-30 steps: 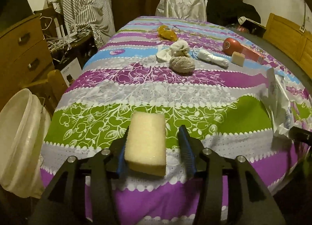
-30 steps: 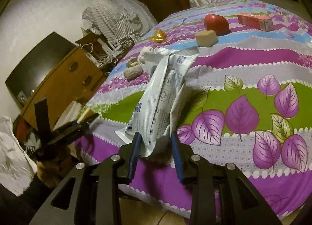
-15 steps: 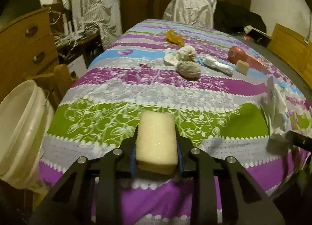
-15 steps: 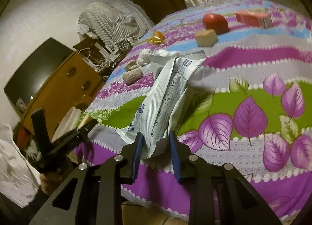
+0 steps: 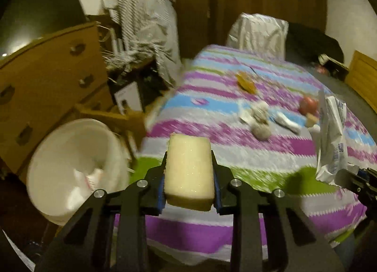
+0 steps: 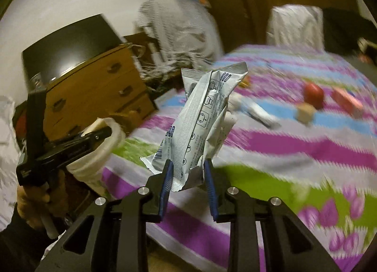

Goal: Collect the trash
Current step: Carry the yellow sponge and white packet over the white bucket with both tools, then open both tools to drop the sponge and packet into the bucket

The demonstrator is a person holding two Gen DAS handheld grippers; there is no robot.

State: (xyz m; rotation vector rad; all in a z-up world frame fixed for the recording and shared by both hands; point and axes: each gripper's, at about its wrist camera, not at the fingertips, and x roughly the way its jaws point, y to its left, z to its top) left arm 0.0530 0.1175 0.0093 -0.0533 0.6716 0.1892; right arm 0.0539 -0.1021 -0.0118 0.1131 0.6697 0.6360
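Note:
My left gripper is shut on a pale yellow sponge and holds it above the near edge of the bed. A white bucket with some trash in it stands low at the left, beside the bed. My right gripper is shut on a crumpled white wrapper, lifted off the bed; the wrapper also shows at the right of the left wrist view. The left gripper shows from the side in the right wrist view, over the bucket's rim.
On the striped bedspread lie wadded tissues, an orange wrapper, a red apple, a tan block and a pink box. A wooden dresser stands left of the bucket.
The left gripper closed on the sponge, lifted it and swung left toward the bucket. The right gripper lifted the wrapper off the bed and also swung left.

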